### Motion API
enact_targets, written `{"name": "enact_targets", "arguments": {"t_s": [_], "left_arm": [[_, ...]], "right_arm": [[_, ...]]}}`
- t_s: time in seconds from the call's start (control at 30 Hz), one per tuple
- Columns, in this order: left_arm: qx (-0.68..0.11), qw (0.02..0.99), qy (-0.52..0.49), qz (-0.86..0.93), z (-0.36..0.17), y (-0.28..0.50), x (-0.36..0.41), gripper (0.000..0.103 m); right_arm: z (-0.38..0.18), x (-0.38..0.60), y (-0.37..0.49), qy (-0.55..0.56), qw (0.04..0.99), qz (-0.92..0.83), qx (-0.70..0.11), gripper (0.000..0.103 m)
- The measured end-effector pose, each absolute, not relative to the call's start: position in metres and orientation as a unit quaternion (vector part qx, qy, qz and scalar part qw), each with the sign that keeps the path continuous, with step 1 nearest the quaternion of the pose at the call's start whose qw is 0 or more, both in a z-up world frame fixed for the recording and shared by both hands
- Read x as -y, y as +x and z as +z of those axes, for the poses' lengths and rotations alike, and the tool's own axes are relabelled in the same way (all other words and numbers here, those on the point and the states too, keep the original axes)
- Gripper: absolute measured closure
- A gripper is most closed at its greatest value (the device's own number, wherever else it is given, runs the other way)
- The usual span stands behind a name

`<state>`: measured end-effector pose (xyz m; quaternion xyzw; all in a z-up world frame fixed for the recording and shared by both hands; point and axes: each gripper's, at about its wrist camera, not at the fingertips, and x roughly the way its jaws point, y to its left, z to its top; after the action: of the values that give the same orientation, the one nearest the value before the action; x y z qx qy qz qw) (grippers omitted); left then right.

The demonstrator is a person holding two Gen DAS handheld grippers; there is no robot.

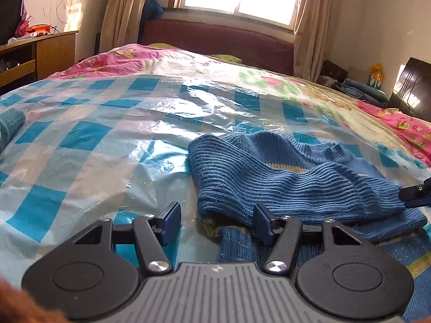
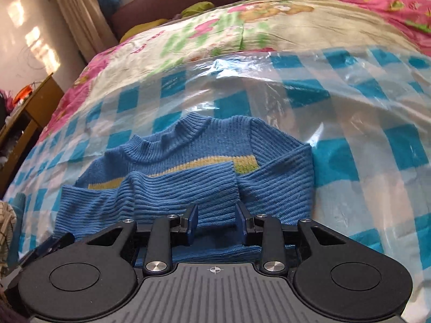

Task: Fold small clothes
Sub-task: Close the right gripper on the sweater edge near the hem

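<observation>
We are seeing a small blue knit sweater [image 2: 188, 167] lying on a checked blue-and-white plastic sheet [image 2: 363, 140] spread over a floral bedspread [image 2: 242, 27]. Both sleeves are lying folded across its chest, crossing over a yellow-green stripe [image 2: 243, 164]. The right gripper [image 2: 216, 222] is hovering at the near hem with its fingers spread apart, gripping nothing. The left gripper [image 1: 215, 222] is sitting at the sweater's near left edge, fingers wide apart and empty, one finger [image 1: 262, 219] over the knit. A wooden desk [image 1: 54, 48] is standing far left, beside the curtains [image 1: 124, 10].
</observation>
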<state>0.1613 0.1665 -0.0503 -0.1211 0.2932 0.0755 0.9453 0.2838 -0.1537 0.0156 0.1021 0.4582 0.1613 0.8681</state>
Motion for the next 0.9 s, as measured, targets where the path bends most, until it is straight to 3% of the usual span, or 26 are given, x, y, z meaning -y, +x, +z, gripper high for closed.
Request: {"name": "enact_targets", "arguments": {"t_s": [0.27,0.37,0.57,0.77,0.9], "left_arm": [[-0.304,0.944,-0.094,0.084,-0.038,0.173,-0.16,0.041],[-0.304,0.945,-0.085,0.08,-0.032,0.178,-0.156,0.041],[-0.284,0.954,-0.07,0.068,-0.02,0.181,-0.151,0.04],[-0.346,0.935,-0.031,0.063,-0.047,0.196,-0.142,0.039],[-0.345,0.937,-0.022,0.06,-0.044,0.194,-0.143,0.037]], "right_arm": [[-0.007,0.162,0.299,0.147,0.849,0.167,-0.48,0.068],[-0.003,0.17,0.301,0.176,0.844,0.176,-0.474,0.089],[0.028,0.204,0.273,0.247,0.857,0.197,-0.407,0.092],[-0.011,0.208,0.267,0.178,0.862,0.133,-0.455,0.092],[-0.005,0.2,0.263,0.152,0.874,0.133,-0.443,0.09]]}}
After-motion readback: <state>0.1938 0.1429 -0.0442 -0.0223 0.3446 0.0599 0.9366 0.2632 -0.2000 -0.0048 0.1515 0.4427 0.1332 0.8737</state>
